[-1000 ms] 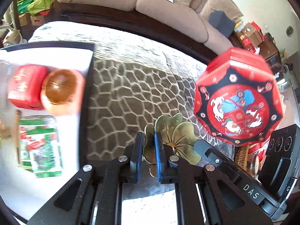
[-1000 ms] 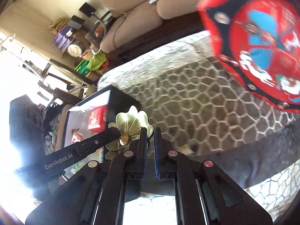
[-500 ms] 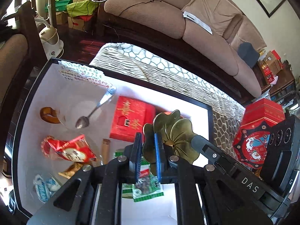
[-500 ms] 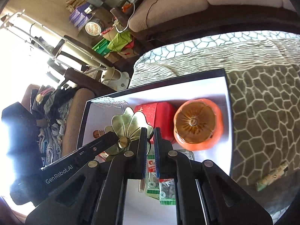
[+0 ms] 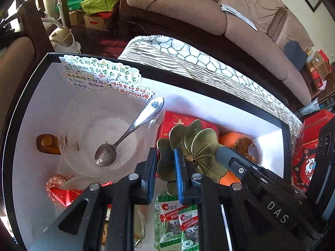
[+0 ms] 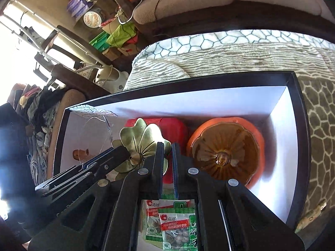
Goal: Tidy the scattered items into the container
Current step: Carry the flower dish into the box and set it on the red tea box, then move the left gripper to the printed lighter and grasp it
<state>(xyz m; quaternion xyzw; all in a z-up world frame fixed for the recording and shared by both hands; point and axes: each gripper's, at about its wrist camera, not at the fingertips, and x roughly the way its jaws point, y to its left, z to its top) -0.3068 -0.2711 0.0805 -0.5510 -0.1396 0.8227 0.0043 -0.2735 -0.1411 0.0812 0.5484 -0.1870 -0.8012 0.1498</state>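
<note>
Plainly, the left wrist view alone shows the left end of the black, white-lined box (image 5: 209, 108): a small wooden piece (image 5: 47, 144), then a glass bowl (image 5: 83, 125) with a spoon (image 5: 125, 133) lying in it. Over the middle of the box hangs the brass leaf dish (image 5: 194, 146), above a red carton (image 5: 178, 119) and green snack packets (image 5: 175, 223). The left tongs (image 5: 165, 167) are easing open with a lobe filling the gap between their pads. The right tongs (image 6: 167, 156) are closed on the opposite rim. Only the right wrist view shows the whole orange pumpkin jar (image 6: 226, 148) and, outside on the patterned cloth, a wrapped roll (image 6: 312, 213).
</note>
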